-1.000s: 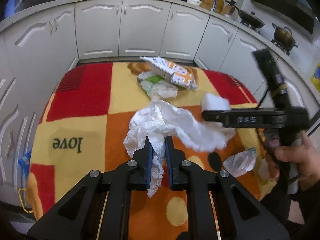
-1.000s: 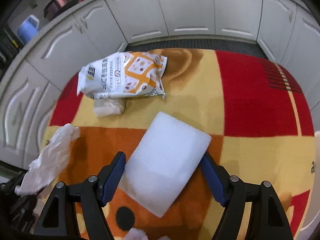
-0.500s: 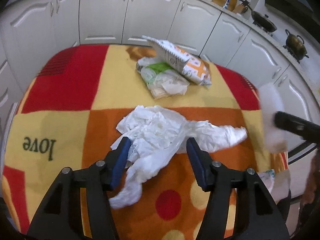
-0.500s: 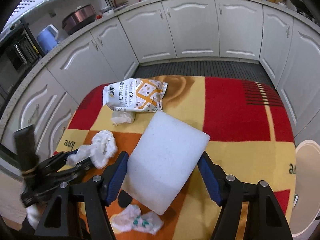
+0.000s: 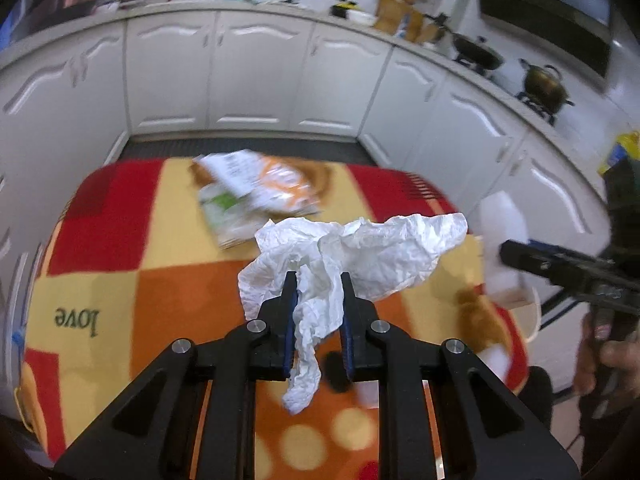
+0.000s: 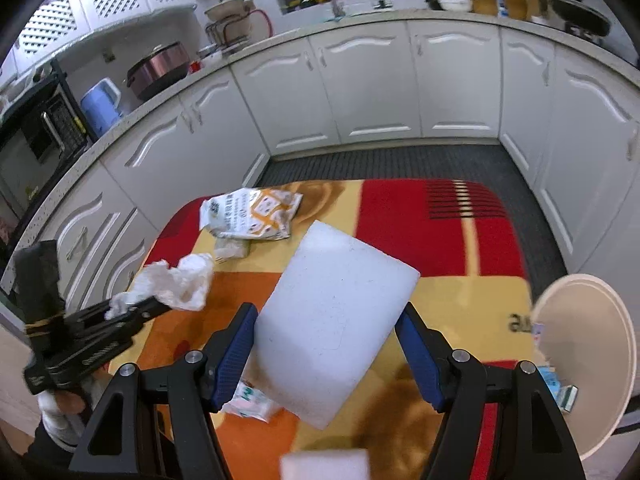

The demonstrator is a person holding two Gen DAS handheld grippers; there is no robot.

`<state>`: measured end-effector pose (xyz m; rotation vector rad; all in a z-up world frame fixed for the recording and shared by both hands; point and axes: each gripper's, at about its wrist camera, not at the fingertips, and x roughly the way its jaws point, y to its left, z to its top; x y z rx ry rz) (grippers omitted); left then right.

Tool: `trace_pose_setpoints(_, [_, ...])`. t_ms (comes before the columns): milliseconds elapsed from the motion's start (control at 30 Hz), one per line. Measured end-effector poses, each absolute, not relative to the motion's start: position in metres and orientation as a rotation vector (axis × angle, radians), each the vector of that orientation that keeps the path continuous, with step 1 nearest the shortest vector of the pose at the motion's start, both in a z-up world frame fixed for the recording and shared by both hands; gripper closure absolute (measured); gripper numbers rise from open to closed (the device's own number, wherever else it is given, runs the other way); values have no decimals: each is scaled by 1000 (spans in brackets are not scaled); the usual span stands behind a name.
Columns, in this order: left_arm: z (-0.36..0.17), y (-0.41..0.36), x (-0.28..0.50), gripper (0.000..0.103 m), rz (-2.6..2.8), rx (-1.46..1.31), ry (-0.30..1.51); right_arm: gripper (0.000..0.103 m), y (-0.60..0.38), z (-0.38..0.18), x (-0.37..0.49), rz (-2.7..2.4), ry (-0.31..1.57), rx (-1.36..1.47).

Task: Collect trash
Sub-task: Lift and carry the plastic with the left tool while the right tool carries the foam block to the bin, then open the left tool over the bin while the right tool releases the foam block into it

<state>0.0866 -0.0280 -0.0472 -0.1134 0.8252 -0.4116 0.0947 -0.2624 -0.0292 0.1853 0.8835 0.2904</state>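
Observation:
My left gripper (image 5: pixel 318 276) is shut on a crumpled white paper (image 5: pixel 360 248), which hangs lifted above the colourful blanket (image 5: pixel 100 240). The right wrist view shows that left gripper (image 6: pixel 154 306) at the left with the paper (image 6: pixel 176 284) in its tips. My right gripper (image 6: pixel 326 312) is shut on a white foam block (image 6: pixel 344 280), held tilted above the blanket. The left wrist view has the right gripper (image 5: pixel 520 258) and the block (image 5: pixel 502 216) at the right edge. An orange-and-white snack bag (image 6: pixel 252 216) lies at the blanket's far side on a green-and-white packet (image 5: pixel 224 216).
A round beige bin (image 6: pixel 580 360) stands off the blanket's right side, with small items in it. A small white wrapper (image 6: pixel 252 400) lies on the blanket near my right gripper. White kitchen cabinets (image 6: pixel 360 92) curve around the far side, with a dark floor mat between.
My left gripper opened over the paper lying on the blanket, then shut on it again and lifted it. My right gripper rose and drew back with the foam block.

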Motion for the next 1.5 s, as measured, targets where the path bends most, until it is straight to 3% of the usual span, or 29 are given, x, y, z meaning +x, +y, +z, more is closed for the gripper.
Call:
trace_pose_setpoints(400, [-16,-146,78,88,-615,-30,817,34,-351,-29,59,144,847,237])
trace_pose_setpoints(1033, [-46,-308,91,85,-720,71,945,32,-475,-72,37,-95,897,329])
trace_pose_setpoints(1133, [-54,-318,94,62,-705,72,957,30,-485,-80,40,-126,905,327])
trace_pose_setpoints(1167, [-58,-320,95,49,-701,63,965,29,-489,-83,41,-138,916,329])
trace_pose_setpoints(1200, [-62,-320,97,45,-698,47,975,29,-491,-85,42,-148,922,332])
trace_pose_setpoints(1300, [-66,-319,99,45,-691,43,993,24,-498,-90,40,-168,930,354])
trace_pose_setpoints(1500, [-65,-310,97,45,-690,43,995,24,-503,-96,37,-170,946,380])
